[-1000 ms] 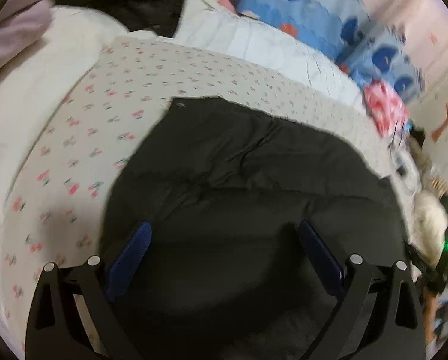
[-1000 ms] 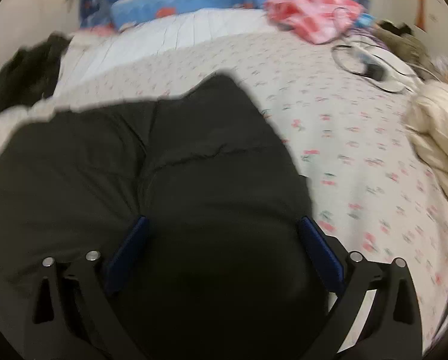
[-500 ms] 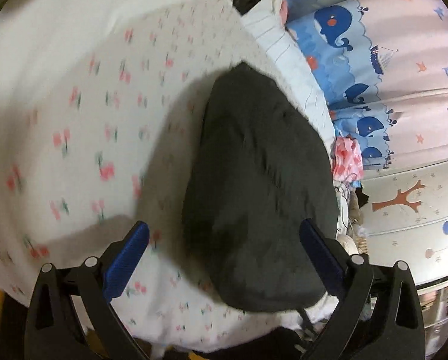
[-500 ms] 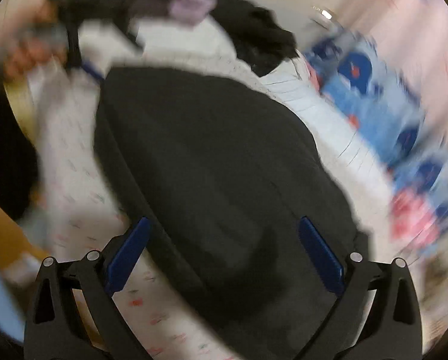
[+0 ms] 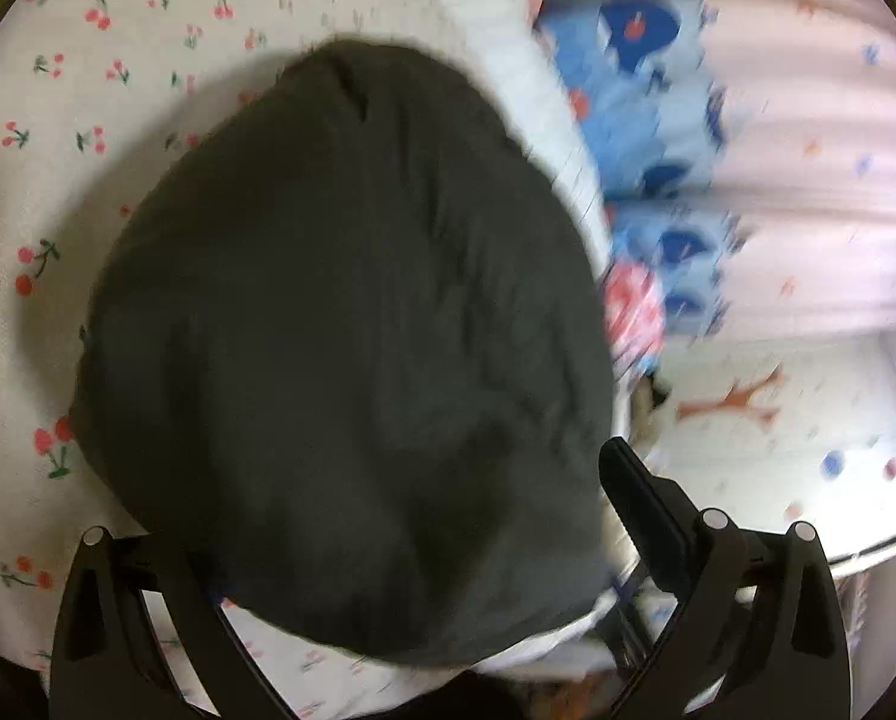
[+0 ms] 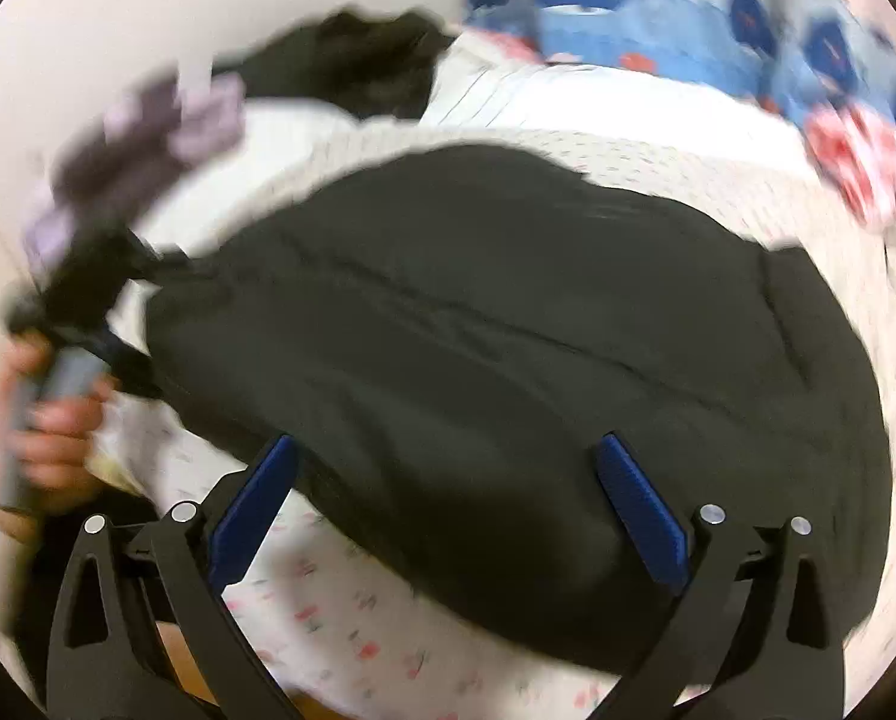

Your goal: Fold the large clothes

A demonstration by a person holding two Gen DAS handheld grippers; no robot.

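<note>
Left wrist view, left to right:
- Cherry-print bedsheet (image 5: pixel 58 138): white, covers the bed's left side and near edge.
- Black garment (image 5: pixel 340 330): folded into a rounded bundle, lying on the sheet at mid-bed, reaching toward the near edge.
- Left gripper (image 5: pixel 412 516): fingers spread wide, holding nothing; the garment's near end lies between and ahead of them. The left finger is hidden behind the cloth.
- Whale-print fabric (image 5: pixel 646 96): blue, blurred, along the bed's far side.
- Pink curtain (image 5: pixel 808 180): right of that.

Right wrist view, left to right:
- Left hand (image 6: pixel 52 438): bare, at the bed's left edge, gripping the other tool's handle, whose black front meets the garment's left end. Blurred; contact unclear.
- Lilac cloth (image 6: pixel 154 126): blurred, upper left.
- Right gripper (image 6: pixel 448 510): blue pads wide apart, holding nothing; the garment's near edge lies between them.
- Black garment (image 6: pixel 508 330): spans the bed's middle.
- Dark clothing pile (image 6: pixel 358 72): far edge.
- Red-patterned cloth (image 6: pixel 856 156): far right corner.
</note>
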